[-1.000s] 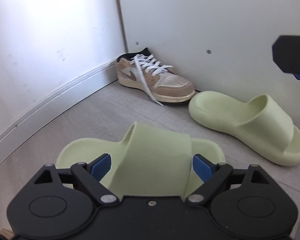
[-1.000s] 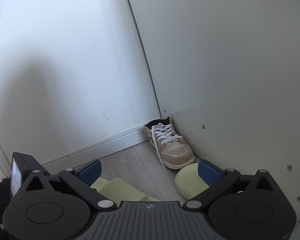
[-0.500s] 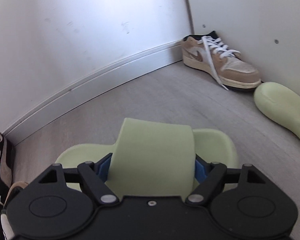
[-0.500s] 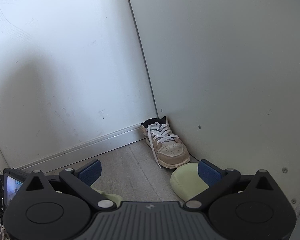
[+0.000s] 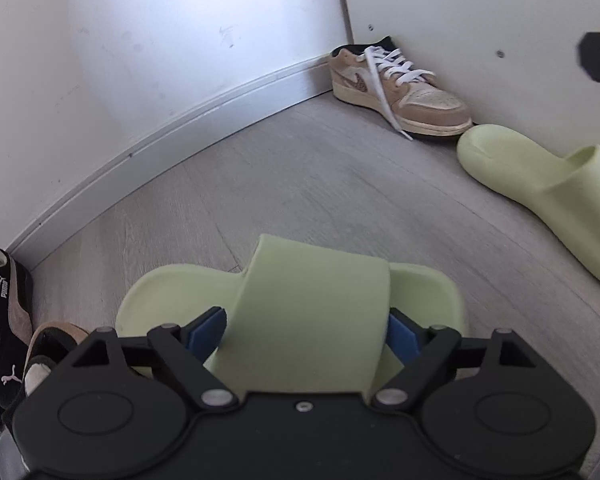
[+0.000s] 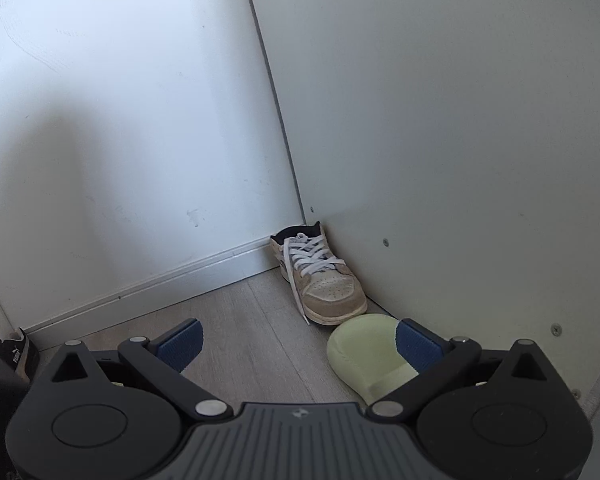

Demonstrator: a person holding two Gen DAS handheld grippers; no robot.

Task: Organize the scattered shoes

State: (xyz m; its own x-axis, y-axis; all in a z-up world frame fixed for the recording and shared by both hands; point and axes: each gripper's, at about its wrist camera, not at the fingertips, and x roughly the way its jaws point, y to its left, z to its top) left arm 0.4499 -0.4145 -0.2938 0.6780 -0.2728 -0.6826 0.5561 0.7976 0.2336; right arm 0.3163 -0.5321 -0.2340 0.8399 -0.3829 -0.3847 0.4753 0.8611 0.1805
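left hand-held gripper (image 5: 305, 330) clamps green slide (image 5: 300, 304) strap, long axis crosswise, toe prob. right

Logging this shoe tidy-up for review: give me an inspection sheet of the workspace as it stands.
Surface: grey wood-look floor, bare in the middle.
Job's things: tan sneaker in the corner, one lace trailing on the floor; green slide beside its toe, along the right panel; second green slide between the left fingers; black Puma shoes at the left edge.
Clutter: nothing seen.
Grippers: left hand-held gripper shut on the second slide's strap; right hand-held gripper open, empty, above the floor.
Cables: nothing seen.
Surroundings: white wall with baseboard; white panel with screws.
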